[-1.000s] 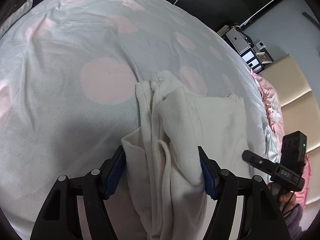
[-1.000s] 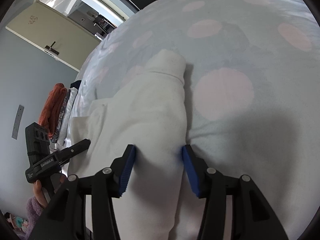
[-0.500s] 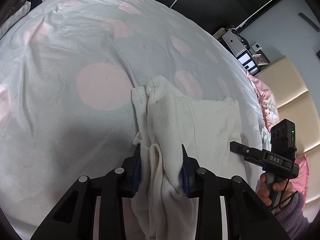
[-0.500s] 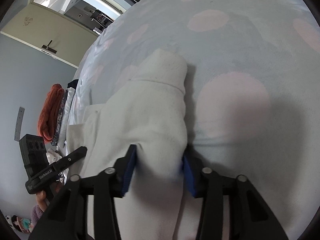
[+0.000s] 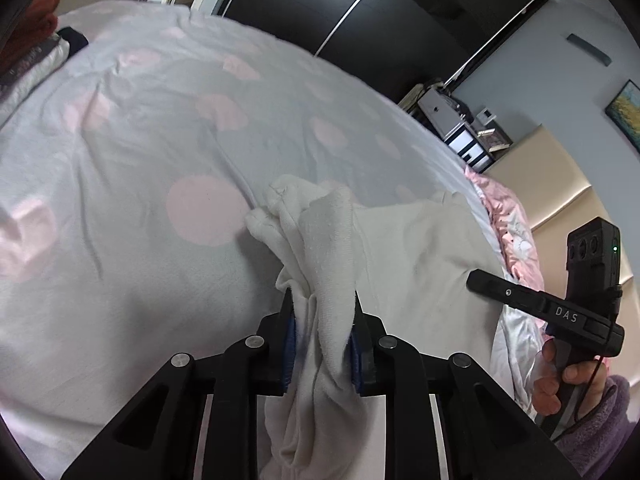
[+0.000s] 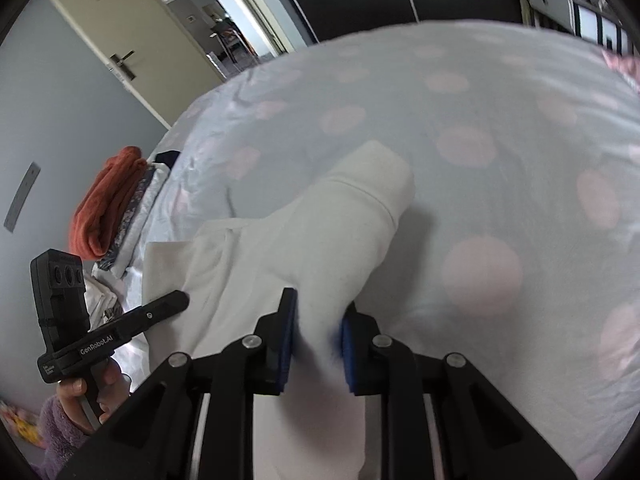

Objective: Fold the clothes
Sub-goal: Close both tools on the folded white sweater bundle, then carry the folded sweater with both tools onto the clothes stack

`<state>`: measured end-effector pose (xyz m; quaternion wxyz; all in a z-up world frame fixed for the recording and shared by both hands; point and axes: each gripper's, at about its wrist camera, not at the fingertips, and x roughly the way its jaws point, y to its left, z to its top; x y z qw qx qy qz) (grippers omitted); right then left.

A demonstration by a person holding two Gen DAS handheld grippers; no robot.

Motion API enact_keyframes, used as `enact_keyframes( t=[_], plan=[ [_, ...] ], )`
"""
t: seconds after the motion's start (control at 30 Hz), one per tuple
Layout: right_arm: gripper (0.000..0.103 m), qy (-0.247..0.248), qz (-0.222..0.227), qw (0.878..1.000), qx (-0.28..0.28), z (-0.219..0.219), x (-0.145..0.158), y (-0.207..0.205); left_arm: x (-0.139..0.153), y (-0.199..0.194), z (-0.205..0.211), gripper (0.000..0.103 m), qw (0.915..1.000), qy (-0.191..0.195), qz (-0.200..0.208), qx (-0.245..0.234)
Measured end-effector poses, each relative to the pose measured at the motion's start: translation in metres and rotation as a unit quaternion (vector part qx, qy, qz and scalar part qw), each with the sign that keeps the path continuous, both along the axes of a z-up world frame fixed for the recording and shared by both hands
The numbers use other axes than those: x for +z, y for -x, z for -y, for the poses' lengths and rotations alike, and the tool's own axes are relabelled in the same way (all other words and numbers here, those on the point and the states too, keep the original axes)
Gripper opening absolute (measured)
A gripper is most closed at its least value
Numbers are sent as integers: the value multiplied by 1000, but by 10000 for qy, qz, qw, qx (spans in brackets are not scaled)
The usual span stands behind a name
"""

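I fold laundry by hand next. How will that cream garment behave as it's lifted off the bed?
The cream garment will probably sag: it bunches into soft folds where the left gripper pinches it. It looks thick and fleecy, so likely grippy. Its cuff lies loose and may trail.

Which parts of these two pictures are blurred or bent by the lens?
Right wrist view: the white garment smears with motion blur between the right gripper; the door frame curves. Left wrist view: sharper, the cloth weave shows at the left gripper; the bed cover bulges like a dome, corners go dark.
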<state>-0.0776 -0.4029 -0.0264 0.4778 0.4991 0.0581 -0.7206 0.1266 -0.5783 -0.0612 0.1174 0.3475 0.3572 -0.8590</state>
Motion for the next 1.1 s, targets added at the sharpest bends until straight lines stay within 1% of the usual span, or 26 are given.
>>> enact_keyframes(
  t=[0.17,0.3,0.47,0.53,0.6,0.67,0.73,0.83,0.9,1.0,1.1],
  plan=[
    [19,192,-522,9982,238,11,51,-37,35,-43,5,22,9980,29,-463,429],
    [19,364,-849,9942,555,32,93,-70,67,-83,11,22,9941,4,-704,819],
    [18,604,-1173,9848,1126,78,138,-117,113,-146,24,22,9881,196,-788,1305],
    [18,718,-1217,9802,1390,101,152,-138,131,-178,32,22,9845,306,-784,1540],
    [18,857,-1265,9736,1695,126,166,-162,145,-210,42,22,9800,305,-790,1802],
    [18,991,-1293,9665,1981,150,179,-186,157,-243,51,22,9743,332,-810,2074],
    [18,1108,-1301,9578,2313,178,190,-214,168,-276,58,22,9675,443,-787,2363],
    [18,1220,-1383,9406,2850,222,203,-262,179,-322,68,22,9558,565,-757,2785],
    [18,1240,-1418,9300,3156,248,208,-292,183,-353,74,22,9469,613,-746,3068],
    [18,1231,-1414,9126,3633,288,209,-337,184,-395,82,22,9310,582,-735,3526],
    [18,1208,-1456,8930,4084,321,205,-379,181,-430,85,22,9157,609,-600,3927]
  ],
)
